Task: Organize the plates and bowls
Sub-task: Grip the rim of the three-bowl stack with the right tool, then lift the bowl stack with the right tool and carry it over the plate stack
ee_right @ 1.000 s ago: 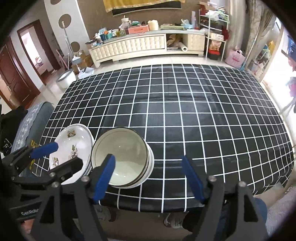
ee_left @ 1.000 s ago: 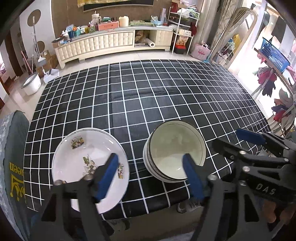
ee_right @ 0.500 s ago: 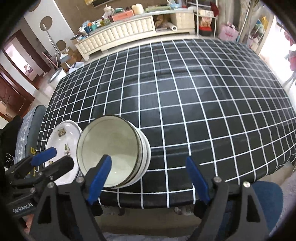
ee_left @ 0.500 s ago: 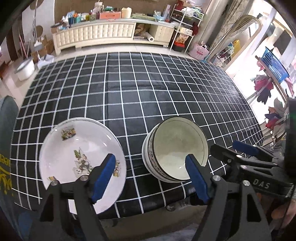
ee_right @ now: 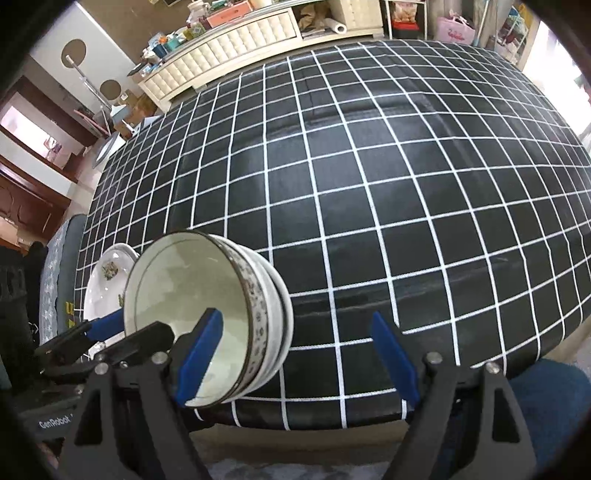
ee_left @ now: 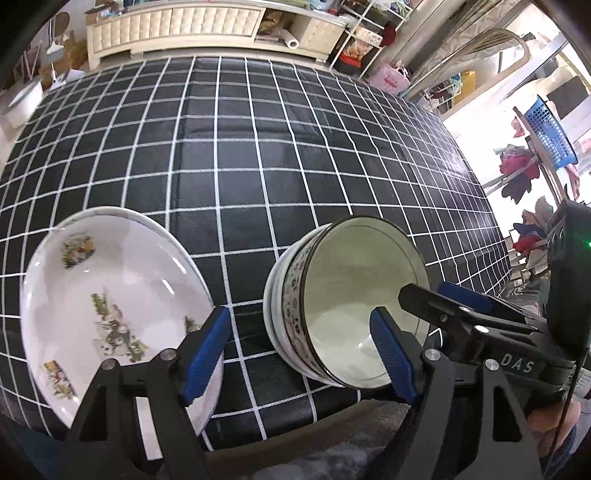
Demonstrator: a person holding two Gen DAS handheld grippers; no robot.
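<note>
A stack of patterned bowls (ee_left: 343,306) stands near the front edge of the black checked table (ee_left: 258,147). A white plate with flower prints (ee_left: 107,310) lies to its left. My left gripper (ee_left: 303,350) is open and empty, above the gap between plate and bowls. My right gripper (ee_right: 299,350) is open and empty, just right of the bowl stack (ee_right: 207,306). The plate (ee_right: 107,280) shows behind the bowls in the right wrist view. Each gripper shows in the other's view, the right gripper (ee_left: 454,306) and the left gripper (ee_right: 96,332).
The table stretches far behind the dishes. A long cream sideboard (ee_left: 177,29) with clutter stands beyond it. A wire shelf (ee_left: 373,26) and a blue basket (ee_left: 550,133) are to the right. A padded seat (ee_right: 51,280) is at the left.
Both grippers have moved lower and closer to the dishes. The bowls and plate look larger and have not shifted on the table. Both jaws stay open.
</note>
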